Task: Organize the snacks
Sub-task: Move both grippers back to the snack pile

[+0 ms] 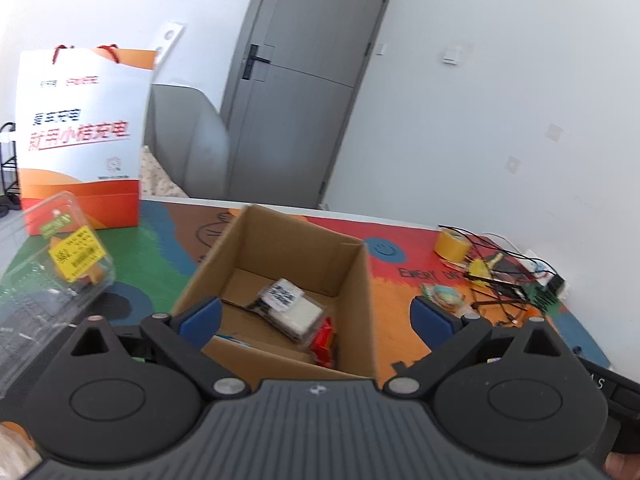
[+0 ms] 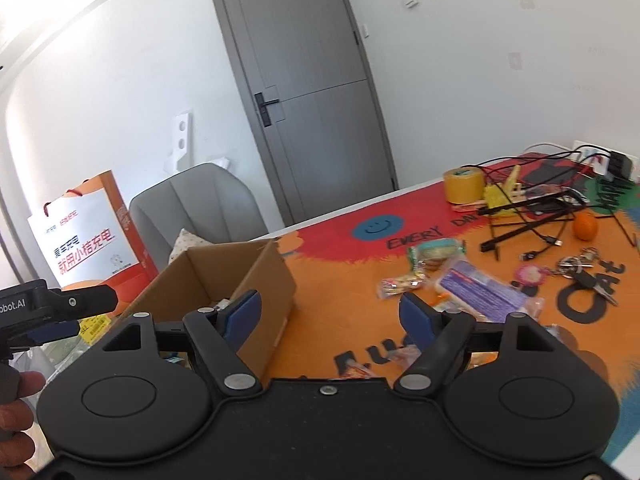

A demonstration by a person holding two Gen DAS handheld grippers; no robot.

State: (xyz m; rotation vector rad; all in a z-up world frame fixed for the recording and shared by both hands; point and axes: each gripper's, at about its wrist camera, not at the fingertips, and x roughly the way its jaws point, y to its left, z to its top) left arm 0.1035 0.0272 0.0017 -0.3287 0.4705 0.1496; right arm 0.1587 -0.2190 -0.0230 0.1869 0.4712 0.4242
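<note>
Our left gripper (image 1: 316, 314) hung open over the cardboard box (image 1: 280, 280), pads spread wide with nothing between them. Our right gripper (image 2: 331, 316) was open too, empty, poised above the orange part of the mat (image 2: 344, 280) just right of the box, its left pad in front of the box wall.

Progress, as we judged it: partly done. In the left wrist view the box already held a few packets: a clear one with a white block and a black-and-white label (image 1: 290, 306), and a red wrapper (image 1: 323, 342) at the near right corner. A blue-edged item sat at the near wall, too small to identify.

Still left on the mat: a purple packet (image 2: 480, 290) just beyond the right pad, a small colourful candy bag (image 2: 400, 284) to its left, and a teal-wrapped round snack (image 2: 434, 250) farther back. More wrappers peeked out under the right gripper, unclear which. A clear plastic tub (image 1: 60, 272) with a yellow sticker sat to the left of the box; we could not tell whether it counted as a snack. An orange fruit (image 2: 586, 226) lay far right among cables.

The box stood upright, flaps open, plain brown, mid-table, mostly empty floor showing. Non-task clutter: a tape roll (image 2: 464, 186), keys (image 2: 580, 270), and a paper bag (image 1: 80, 136) at far left.
</note>
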